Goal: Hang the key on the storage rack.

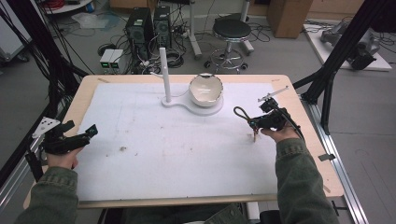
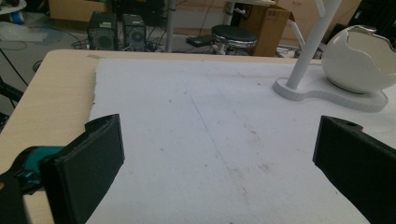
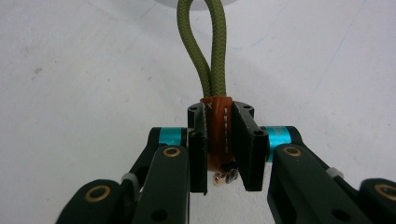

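A short loop of green cord (image 3: 205, 46) with a brown leather tab (image 3: 218, 133) was held by the right gripper (image 3: 219, 140), its 2 jaws closed tight on the tab from either side. The loop stuck straight out ahead of the jaws, so the long axis of the piece ran in line with the gripper itself. In the high view the same gripper (image 1: 254, 123) was seen near the right side of the white mat (image 1: 140, 140), with the cord loop (image 1: 240, 113) pointing away from the hand, up and to the left.

Ahead of that gripper, in the direction the loop pointed, a white stand (image 1: 191, 105) was set near the far edge of the mat, with a thin upright post (image 1: 164, 74) and a white bowl (image 1: 205, 88) with a jagged rim (rather like a cracked eggshell) on its base. The stand and the gripper were still apart, with bare mat between them. The post lay beyond the bowl from the right gripper, so the loop would probably have to be carried past the bowl, then lowered over the top of the post or a peg on it, if hanging was the aim.

The left gripper (image 1: 79, 137) was held at the left edge of the mat, well apart from the stand. Its jaws stood wide open with nothing between them, as the left gripper view showed, and the stand (image 2: 327, 93) lay ahead of it and off to its right. The right hand was judged the nearer of the 2.
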Demonstrator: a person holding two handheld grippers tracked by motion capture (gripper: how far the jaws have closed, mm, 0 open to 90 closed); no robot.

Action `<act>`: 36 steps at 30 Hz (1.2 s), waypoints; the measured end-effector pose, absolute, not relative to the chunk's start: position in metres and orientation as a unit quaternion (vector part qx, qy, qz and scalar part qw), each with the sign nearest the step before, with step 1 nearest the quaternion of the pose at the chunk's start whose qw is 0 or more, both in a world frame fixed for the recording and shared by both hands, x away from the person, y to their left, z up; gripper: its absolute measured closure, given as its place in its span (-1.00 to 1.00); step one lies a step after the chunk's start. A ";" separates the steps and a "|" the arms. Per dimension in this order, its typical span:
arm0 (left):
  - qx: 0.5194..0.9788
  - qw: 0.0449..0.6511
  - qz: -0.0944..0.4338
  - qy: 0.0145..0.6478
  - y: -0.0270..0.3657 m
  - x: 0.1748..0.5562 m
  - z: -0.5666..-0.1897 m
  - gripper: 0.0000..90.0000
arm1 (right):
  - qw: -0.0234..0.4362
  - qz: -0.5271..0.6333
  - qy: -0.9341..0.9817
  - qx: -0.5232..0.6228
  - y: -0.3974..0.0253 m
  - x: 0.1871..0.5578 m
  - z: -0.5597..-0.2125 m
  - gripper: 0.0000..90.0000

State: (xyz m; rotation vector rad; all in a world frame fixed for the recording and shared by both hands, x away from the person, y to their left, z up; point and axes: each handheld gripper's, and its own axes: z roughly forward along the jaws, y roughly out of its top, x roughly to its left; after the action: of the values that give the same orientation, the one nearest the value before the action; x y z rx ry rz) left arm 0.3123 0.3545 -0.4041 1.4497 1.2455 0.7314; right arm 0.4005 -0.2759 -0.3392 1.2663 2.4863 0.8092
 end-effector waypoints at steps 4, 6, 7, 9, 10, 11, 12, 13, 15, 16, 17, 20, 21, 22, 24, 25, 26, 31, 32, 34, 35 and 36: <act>0.604 0.521 0.304 0.520 0.355 0.312 -0.404 -0.95 | 0.115 0.291 0.840 0.443 -0.276 0.401 -0.332 0.71; 0.604 0.521 0.304 0.520 0.355 0.313 -0.404 -0.95 | 0.116 0.297 0.838 0.442 -0.275 0.401 -0.329 0.71; 0.605 0.520 0.304 0.520 0.355 0.313 -0.404 -0.95 | 0.116 0.300 0.838 0.440 -0.274 0.401 -0.327 0.71; 0.607 0.519 0.303 0.520 0.354 0.313 -0.405 -0.95 | 0.114 0.304 0.837 0.441 -0.272 0.400 -0.323 0.71; 0.607 0.519 0.303 0.519 0.353 0.313 -0.404 -0.95 | 0.116 0.304 0.838 0.437 -0.271 0.400 -0.320 0.71; 0.607 0.520 0.303 0.519 0.353 0.313 -0.404 -0.95 | 0.116 0.306 0.838 0.436 -0.270 0.400 -0.318 0.71; 0.607 0.520 0.303 0.519 0.353 0.313 -0.404 -0.95 | 0.118 0.306 0.839 0.434 -0.269 0.400 -0.314 0.71; 0.607 0.520 0.303 0.519 0.353 0.313 -0.404 -0.95 | 0.119 0.305 0.839 0.435 -0.268 0.400 -0.312 0.71; 0.606 0.519 0.304 0.520 0.354 0.312 -0.404 -0.95 | 0.119 0.310 0.838 0.433 -0.267 0.401 -0.305 0.71; 0.605 0.520 0.304 0.520 0.354 0.313 -0.404 -0.95 | 0.120 0.313 0.837 0.432 -0.265 0.401 -0.301 0.71; 0.606 0.519 0.304 0.520 0.354 0.312 -0.404 -0.95 | 0.120 0.315 0.837 0.430 -0.265 0.401 -0.298 0.71; 0.605 0.519 0.304 0.521 0.354 0.312 -0.404 -0.95 | 0.123 0.322 0.838 0.423 -0.260 0.402 -0.288 0.71; 0.607 0.519 0.304 0.520 0.354 0.313 -0.405 -0.95 | 0.124 0.322 0.839 0.420 -0.257 0.402 -0.286 0.71; 0.607 0.518 0.304 0.520 0.354 0.313 -0.405 -0.95 | 0.125 0.322 0.841 0.417 -0.255 0.403 -0.283 0.71; 0.607 0.519 0.304 0.520 0.353 0.313 -0.405 -0.95 | 0.127 0.318 0.844 0.413 -0.249 0.403 -0.276 0.71; 0.607 0.519 0.304 0.520 0.354 0.313 -0.405 -0.95 | 0.129 0.319 0.844 0.411 -0.248 0.403 -0.273 0.71; 0.607 0.519 0.304 0.520 0.354 0.313 -0.405 -0.95 | 0.131 0.318 0.846 0.407 -0.245 0.404 -0.270 0.70; 0.607 0.518 0.304 0.520 0.355 0.312 -0.404 -0.95 | 0.133 0.322 0.847 0.402 -0.236 0.407 -0.256 0.71; 0.607 0.518 0.304 0.520 0.355 0.312 -0.404 -0.95 | 0.131 0.324 0.847 0.400 -0.234 0.408 -0.255 0.70; 0.606 0.519 0.305 0.520 0.354 0.313 -0.404 -0.95 | 0.135 0.324 0.849 0.396 -0.229 0.410 -0.251 0.70; 0.606 0.520 0.304 0.520 0.354 0.313 -0.405 -0.95 | 0.131 0.326 0.848 0.397 -0.226 0.412 -0.250 0.71; 0.606 0.520 0.305 0.520 0.354 0.313 -0.405 -0.95 | 0.130 0.327 0.849 0.394 -0.223 0.414 -0.248 0.71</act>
State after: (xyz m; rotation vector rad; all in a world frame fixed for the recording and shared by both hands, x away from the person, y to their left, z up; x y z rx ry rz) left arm 0.3127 0.3542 -0.4045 1.4532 1.2463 0.7306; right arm 0.4136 -0.2234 -0.2483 1.1460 2.4657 0.9501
